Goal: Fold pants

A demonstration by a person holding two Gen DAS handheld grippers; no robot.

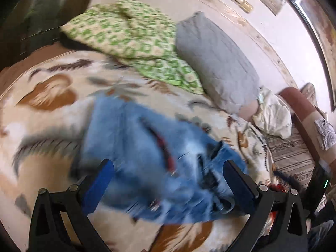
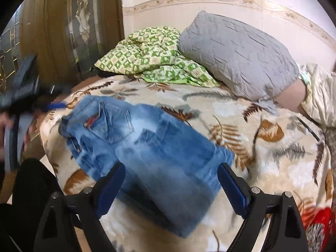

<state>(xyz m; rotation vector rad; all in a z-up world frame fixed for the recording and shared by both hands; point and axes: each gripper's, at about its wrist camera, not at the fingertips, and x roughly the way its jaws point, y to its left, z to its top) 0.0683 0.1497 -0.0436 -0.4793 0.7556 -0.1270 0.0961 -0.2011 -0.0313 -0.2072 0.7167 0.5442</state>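
Note:
Light blue jeans (image 1: 147,147) lie folded into a compact stack on the leaf-patterned blanket (image 1: 48,109). In the right wrist view the jeans (image 2: 151,147) show a back pocket and waistband at the left end. My left gripper (image 1: 168,168) is open, its blue pads wide apart just above the waistband end, holding nothing. My right gripper (image 2: 171,174) is open over the folded leg end, empty. The left gripper also shows blurred at the far left of the right wrist view (image 2: 27,84).
A green-patterned quilt (image 2: 155,58) and a grey quilted pillow (image 2: 237,52) lie at the head of the bed by the wall. A cream cover (image 2: 319,92) lies at right. A wooden door (image 2: 63,27) stands left. A striped couch (image 1: 294,157) sits beside the bed.

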